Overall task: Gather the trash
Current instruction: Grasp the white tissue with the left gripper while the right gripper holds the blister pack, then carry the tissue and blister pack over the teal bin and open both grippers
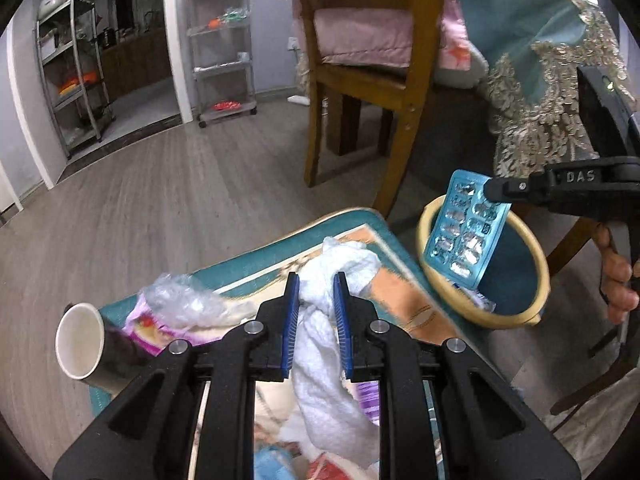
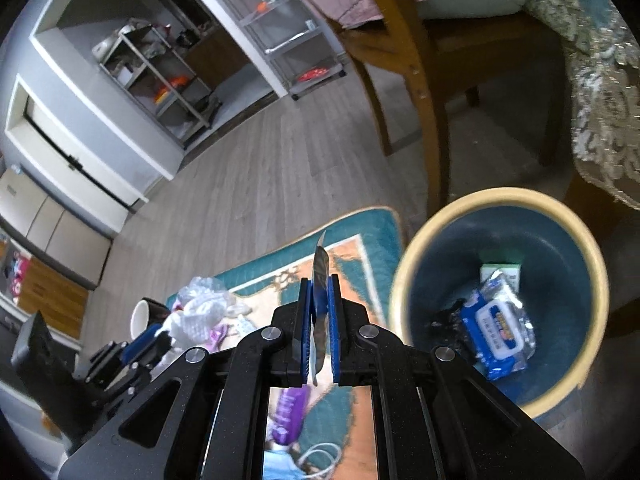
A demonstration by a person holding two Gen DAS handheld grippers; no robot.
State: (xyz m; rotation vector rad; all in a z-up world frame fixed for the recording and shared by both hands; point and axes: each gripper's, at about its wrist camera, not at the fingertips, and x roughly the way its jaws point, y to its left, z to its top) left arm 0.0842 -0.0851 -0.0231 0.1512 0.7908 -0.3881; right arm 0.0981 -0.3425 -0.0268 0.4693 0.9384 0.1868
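My left gripper (image 1: 316, 284) is shut on a crumpled white tissue (image 1: 320, 344), which hangs above the patterned mat (image 1: 280, 240). My right gripper (image 2: 319, 286) is shut on a blue blister pack (image 2: 320, 268), seen edge-on here. In the left wrist view that blister pack (image 1: 464, 232) hangs over the rim of the yellow-rimmed bin (image 1: 536, 264), pinched by the right gripper (image 1: 494, 190). The bin (image 2: 408, 264) lies to the right of the mat and holds a blue wet-wipe pack (image 2: 496, 328) and a small green-white box (image 2: 500, 272). The left gripper (image 2: 150, 340) shows at lower left with the tissue.
A paper cup (image 1: 78, 344) lies on its side at the mat's left edge beside crumpled clear plastic (image 1: 180, 300) and purple wrappers (image 1: 140, 324). A wooden chair (image 1: 400, 80) and a teal lace-trimmed tablecloth (image 1: 552, 80) stand behind the bin. A hand (image 1: 620, 280) holds the right gripper's handle.
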